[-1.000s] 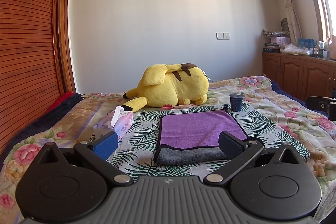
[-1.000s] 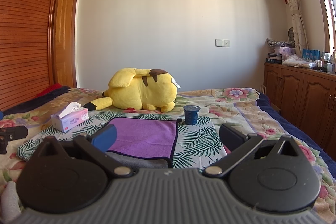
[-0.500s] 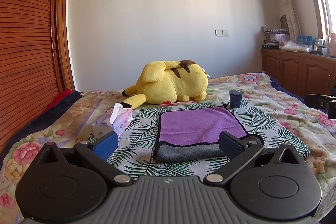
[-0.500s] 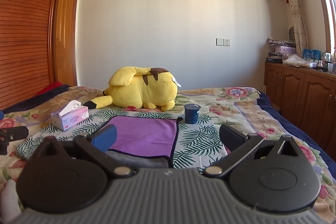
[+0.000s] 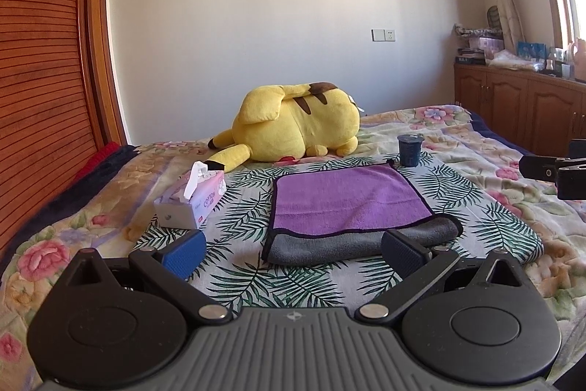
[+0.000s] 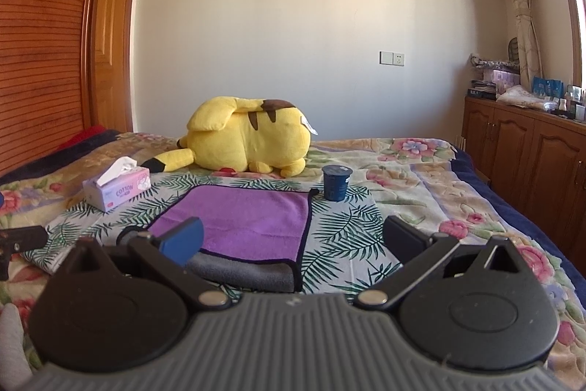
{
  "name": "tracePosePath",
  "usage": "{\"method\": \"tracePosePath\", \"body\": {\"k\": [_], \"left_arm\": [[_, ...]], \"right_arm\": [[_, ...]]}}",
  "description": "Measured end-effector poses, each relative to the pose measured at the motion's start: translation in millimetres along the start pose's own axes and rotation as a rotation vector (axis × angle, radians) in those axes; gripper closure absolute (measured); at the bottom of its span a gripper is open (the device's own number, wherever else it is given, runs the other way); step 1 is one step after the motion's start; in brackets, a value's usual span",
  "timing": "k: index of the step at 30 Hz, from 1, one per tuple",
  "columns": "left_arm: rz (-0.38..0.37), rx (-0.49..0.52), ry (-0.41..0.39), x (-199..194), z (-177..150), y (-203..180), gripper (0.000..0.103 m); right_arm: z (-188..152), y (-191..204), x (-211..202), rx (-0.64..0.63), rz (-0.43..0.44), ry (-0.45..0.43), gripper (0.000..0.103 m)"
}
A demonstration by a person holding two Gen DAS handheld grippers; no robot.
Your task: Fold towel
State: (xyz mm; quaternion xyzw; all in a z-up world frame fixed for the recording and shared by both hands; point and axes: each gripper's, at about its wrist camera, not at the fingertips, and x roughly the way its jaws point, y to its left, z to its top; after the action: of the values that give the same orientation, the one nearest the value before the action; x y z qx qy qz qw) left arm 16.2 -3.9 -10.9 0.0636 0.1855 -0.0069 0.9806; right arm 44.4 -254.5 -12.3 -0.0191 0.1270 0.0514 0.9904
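Towel [image 5: 348,204] lies on the bed [image 5: 476,149], purple face up, its near edge doubled back showing grey. Left gripper [image 5: 293,250] and right gripper [image 6: 293,240] hover just short, jaws spread, empty. Next likely: pinching the near corners for another fold.

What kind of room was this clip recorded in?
Most likely a home bedroom. The towel lies on a bed with a floral bedspread, a yellow plush toy rests behind it, and wooden cabinets line the window wall.
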Motion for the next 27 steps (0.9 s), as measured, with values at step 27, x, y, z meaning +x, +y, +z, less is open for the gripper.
{"method": "tracePosePath", "body": {"k": [27], "left_arm": [[-0.050,-0.015,0.066,49.0,16.2,13.9,0.016]], "right_arm": [[-1.0,6.1,57.9,-0.031,0.069,0.102,0.000]]}}
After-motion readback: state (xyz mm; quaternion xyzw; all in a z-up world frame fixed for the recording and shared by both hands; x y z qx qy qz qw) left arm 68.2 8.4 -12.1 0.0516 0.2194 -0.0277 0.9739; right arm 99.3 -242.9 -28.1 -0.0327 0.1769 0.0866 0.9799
